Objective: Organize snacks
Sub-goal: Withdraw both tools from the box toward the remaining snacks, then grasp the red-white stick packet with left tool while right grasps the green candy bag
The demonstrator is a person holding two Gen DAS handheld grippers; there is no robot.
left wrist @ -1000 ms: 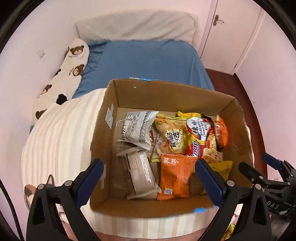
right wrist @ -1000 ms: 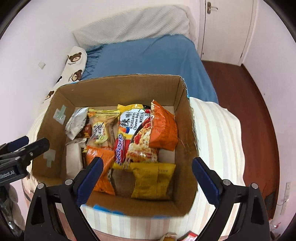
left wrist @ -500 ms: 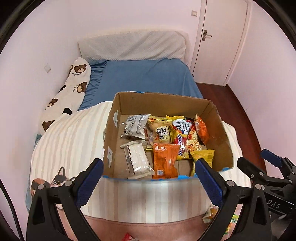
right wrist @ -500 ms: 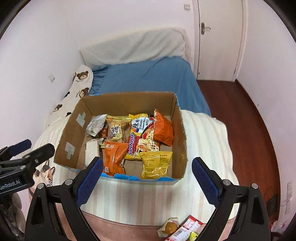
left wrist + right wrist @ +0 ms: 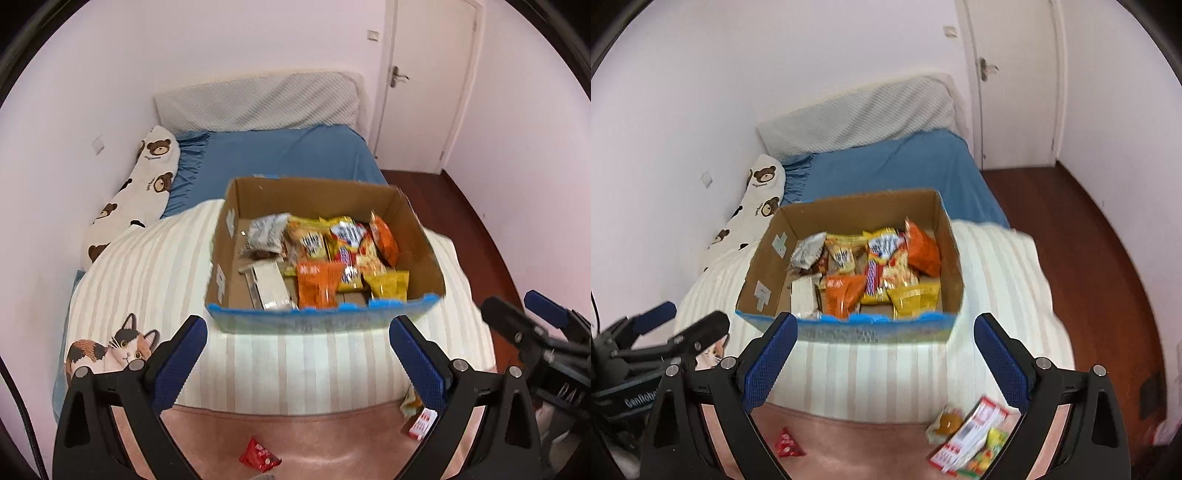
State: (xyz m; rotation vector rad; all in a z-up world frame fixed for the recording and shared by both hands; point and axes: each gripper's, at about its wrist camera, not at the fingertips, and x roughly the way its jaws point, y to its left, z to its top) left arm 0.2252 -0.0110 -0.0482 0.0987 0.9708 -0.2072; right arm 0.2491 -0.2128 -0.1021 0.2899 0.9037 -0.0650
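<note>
An open cardboard box (image 5: 417, 236) (image 5: 764, 266) sits on a striped cream blanket and holds several snack packets: orange, yellow, silver and white ones. My left gripper (image 5: 299, 363) is open and empty, well in front of the box. My right gripper (image 5: 882, 360) is open and empty too, in front of the box. Loose snacks lie on the pink cover near me: a small red packet (image 5: 258, 452) (image 5: 788, 443), a red-and-white packet (image 5: 971, 432) (image 5: 423, 424) and a small round orange snack (image 5: 947, 424).
The striped blanket (image 5: 155, 266) with a cat print (image 5: 114, 349) covers the bed's near half. Beyond are a blue sheet (image 5: 288, 155), a grey pillow (image 5: 258, 103) and a bear-print bolster (image 5: 144, 177) along the left wall. Wooden floor (image 5: 1089, 243) and a door (image 5: 428, 74) lie right.
Both grippers have pulled back and up from the box, which now looks smaller and farther. The loose snacks on the pink cover have come into view. Both grippers stay open.
</note>
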